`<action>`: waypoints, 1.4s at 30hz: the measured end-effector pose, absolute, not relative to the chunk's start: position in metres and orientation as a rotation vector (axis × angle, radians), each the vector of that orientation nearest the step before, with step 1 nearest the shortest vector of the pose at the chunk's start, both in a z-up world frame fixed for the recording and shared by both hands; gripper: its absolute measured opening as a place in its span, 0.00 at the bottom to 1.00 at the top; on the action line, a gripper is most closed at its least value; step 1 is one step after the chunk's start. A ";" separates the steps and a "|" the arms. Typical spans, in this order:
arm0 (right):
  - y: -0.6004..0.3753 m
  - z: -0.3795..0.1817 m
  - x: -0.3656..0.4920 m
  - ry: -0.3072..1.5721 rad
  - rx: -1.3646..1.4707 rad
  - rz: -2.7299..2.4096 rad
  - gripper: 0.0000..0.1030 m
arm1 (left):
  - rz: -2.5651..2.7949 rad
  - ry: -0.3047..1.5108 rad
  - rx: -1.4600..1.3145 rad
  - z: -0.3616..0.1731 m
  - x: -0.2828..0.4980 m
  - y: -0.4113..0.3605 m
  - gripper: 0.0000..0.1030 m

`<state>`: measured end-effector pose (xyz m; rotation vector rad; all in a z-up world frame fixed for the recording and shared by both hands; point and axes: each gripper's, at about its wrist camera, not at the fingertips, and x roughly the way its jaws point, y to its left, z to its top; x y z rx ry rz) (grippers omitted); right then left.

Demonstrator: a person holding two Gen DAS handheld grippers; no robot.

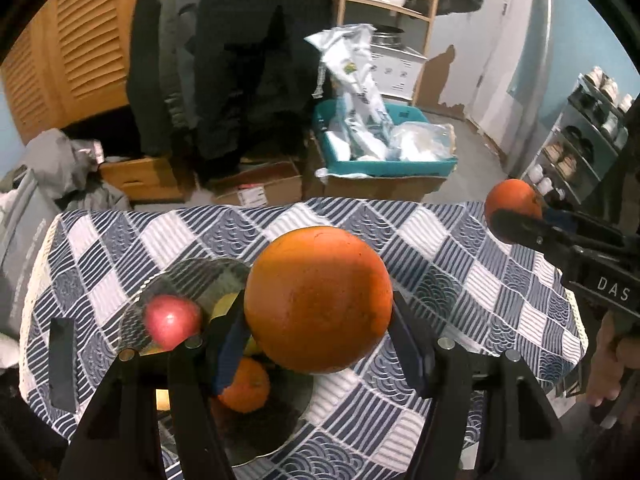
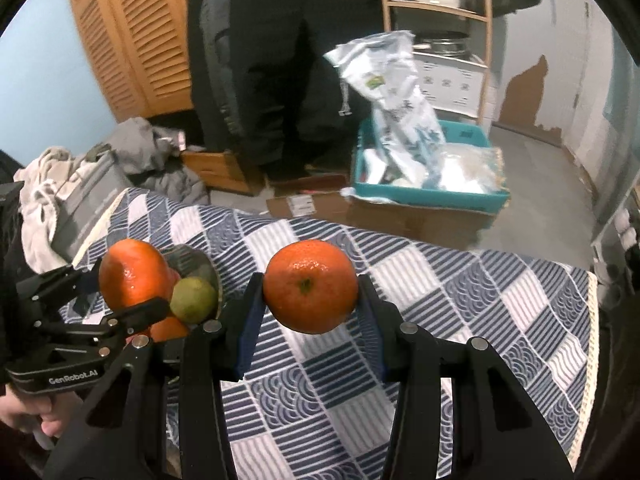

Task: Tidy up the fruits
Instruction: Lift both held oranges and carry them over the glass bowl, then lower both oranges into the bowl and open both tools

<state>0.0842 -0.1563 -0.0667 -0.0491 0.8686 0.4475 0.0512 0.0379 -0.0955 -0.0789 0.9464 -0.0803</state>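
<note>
Two oranges held aloft, one per hand-held gripper. Left hand-held gripper (image 1: pixel 318 316) clamped on the large orange (image 1: pixel 318 300), fingers pressed against its sides, above the checked blue-and-white cloth (image 1: pixel 460 280) covering the worktop. Just below and to the left of those fingers, a dark shallow bowl (image 1: pixel 280 432) on the cloth, holding a red apple (image 1: pixel 172 320) and a small orange (image 1: pixel 245 386), with something yellow partly hidden behind the left finger. Right hand-held gripper (image 2: pixel 310 304) closed on the smaller orange (image 2: pixel 310 286), stem end toward the camera, pads touching both sides, over bare cloth. From the right wrist view, off to the left of that gripper, the other orange seen in its black fingers, with a green fruit (image 2: pixel 194 298) in the bowl just beside it. Bare fingers of a person (image 2: pixel 24 412) wrapped around the left handle at the lower left edge. Beyond the worktop's far edge, well apart from both grippers, a teal bin (image 1: pixel 384 168) of plastic bags on cardboard boxes, and dark coats (image 1: pixel 240 60) hung beside a louvred wooden door (image 1: pixel 72 48).
</note>
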 end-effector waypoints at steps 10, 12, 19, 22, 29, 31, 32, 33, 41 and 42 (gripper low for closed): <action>-0.110 -0.075 0.088 0.892 -0.080 0.524 0.43 | 0.003 0.967 -0.137 -0.105 0.040 0.093 0.65; -0.100 -0.078 0.089 0.903 -0.085 0.539 0.43 | 0.018 0.973 -0.154 -0.109 0.037 0.104 0.65; -0.065 -0.095 0.089 0.945 -0.116 0.590 0.43 | 0.065 1.017 -0.185 -0.130 0.033 0.134 0.65; -0.054 -0.102 0.090 0.964 -0.127 0.609 0.43 | 0.076 1.043 -0.199 -0.142 0.033 0.143 0.65; -0.031 -0.124 0.089 1.021 -0.153 0.639 0.43 | 0.081 1.098 -0.215 -0.163 0.033 0.152 0.65; -0.025 -0.131 0.089 1.038 -0.162 0.647 0.43 | 0.083 1.116 -0.221 -0.169 0.034 0.153 0.65; -0.023 -0.134 0.088 1.045 -0.167 0.649 0.43 | 0.082 1.125 -0.226 -0.172 0.034 0.154 0.65; -0.020 -0.137 0.087 1.054 -0.174 0.653 0.43 | 0.082 1.133 -0.233 -0.174 0.035 0.155 0.65; -0.012 -0.154 0.083 1.096 -0.195 0.674 0.43 | 0.083 1.184 -0.235 -0.188 0.037 0.154 0.66; -0.011 -0.155 0.083 1.100 -0.195 0.676 0.43 | 0.085 1.190 -0.235 -0.189 0.037 0.154 0.66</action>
